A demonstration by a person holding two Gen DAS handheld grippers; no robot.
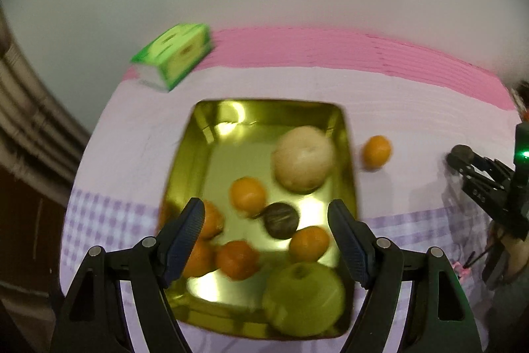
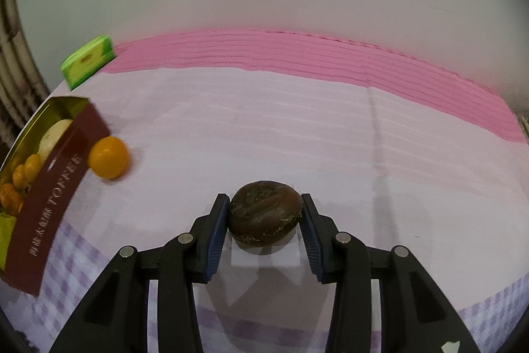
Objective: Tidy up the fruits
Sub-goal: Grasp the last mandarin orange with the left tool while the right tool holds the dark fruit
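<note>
My right gripper (image 2: 265,214) is pinched on a brown, flattened round fruit (image 2: 265,214) with dry fibres on its skin; both pads press its sides, and it looks to be just above or barely on the pale cloth, I cannot tell which. I hold it across its widest part, probably so it will not roll out on the way to the tin.

My left gripper (image 1: 266,240) hangs over the gold tin (image 1: 201,134) with its jaws spread and nothing between them, perhaps ready to steady or shift what already lies inside: a pale round fruit (image 1: 303,158), a green apple (image 1: 304,300), several mandarins (image 1: 248,196) and a second dark brown fruit (image 1: 281,220).

One loose mandarin (image 2: 109,157) sits on the cloth just beside the tin's outer wall, so I judge it remains to be collected.

That maroon wall reads "TOFFEE", with a line of smaller characters I cannot make out. At the far edge of the table stands a green box (image 2: 87,62); its print is too blurred to read.
</note>
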